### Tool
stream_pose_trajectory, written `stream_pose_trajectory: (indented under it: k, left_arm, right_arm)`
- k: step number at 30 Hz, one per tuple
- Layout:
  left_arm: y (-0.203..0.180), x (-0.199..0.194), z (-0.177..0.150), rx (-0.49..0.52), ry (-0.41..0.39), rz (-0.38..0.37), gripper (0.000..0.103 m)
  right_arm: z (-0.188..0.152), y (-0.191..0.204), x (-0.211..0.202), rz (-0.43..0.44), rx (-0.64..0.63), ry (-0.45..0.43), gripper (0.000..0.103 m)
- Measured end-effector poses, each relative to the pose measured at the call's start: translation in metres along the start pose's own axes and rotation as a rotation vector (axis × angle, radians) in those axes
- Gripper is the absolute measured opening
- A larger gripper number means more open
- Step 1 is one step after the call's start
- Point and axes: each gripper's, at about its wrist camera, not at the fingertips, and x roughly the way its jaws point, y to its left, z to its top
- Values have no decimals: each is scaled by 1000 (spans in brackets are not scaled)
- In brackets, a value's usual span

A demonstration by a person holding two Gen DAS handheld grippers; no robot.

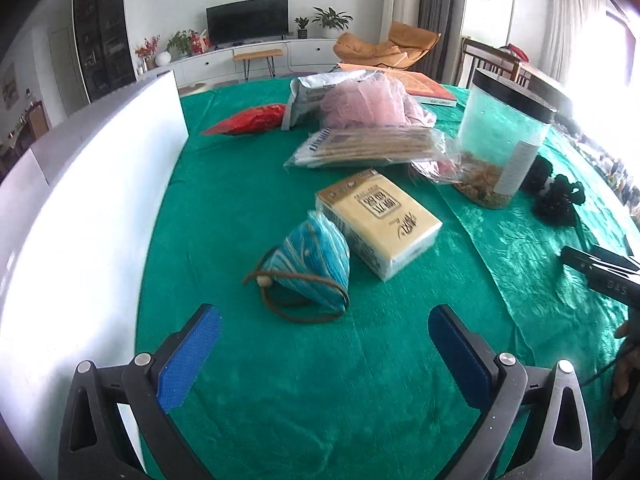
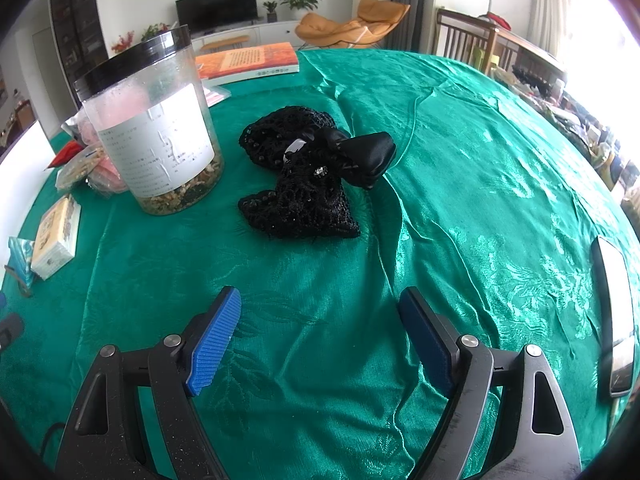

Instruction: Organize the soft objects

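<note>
In the left wrist view, a blue striped fabric pouch (image 1: 312, 268) with a brown cord lies on the green tablecloth (image 1: 320, 380), just ahead of my open, empty left gripper (image 1: 324, 326). A yellow tissue pack (image 1: 380, 220) touches its far side. A pink mesh sponge (image 1: 364, 100) sits farther back. In the right wrist view, a black lace hair net with a satin bow (image 2: 312, 180) lies ahead of my open, empty right gripper (image 2: 320, 306); it also shows in the left wrist view (image 1: 554, 192).
A white box wall (image 1: 80, 208) stands at the left. A clear jar with a black lid (image 2: 156, 128), a bag of sticks (image 1: 364, 148), a silver bag (image 1: 316, 92), a red packet (image 1: 248, 120) and an orange book (image 2: 248, 62) crowd the table. A phone (image 2: 614, 316) lies at the right.
</note>
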Motion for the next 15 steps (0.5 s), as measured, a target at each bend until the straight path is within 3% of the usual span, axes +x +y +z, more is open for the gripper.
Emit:
stream_pose_trajectory:
  k: [5, 10, 14, 15]
  left_arm:
    - [5, 7, 22, -6, -28, 60, 100]
    - [15, 29, 19, -44, 57, 17, 86]
    - [18, 32, 14, -54, 34, 8, 85]
    - [21, 33, 16, -67, 29, -5, 78]
  right_arm:
    - [0, 0, 0, 2, 1, 0, 84]
    - [0, 1, -1, 12, 5, -3, 84]
    - [0, -7, -4, 54, 53, -24, 83]
    - [0, -8, -6, 56, 66, -33, 83]
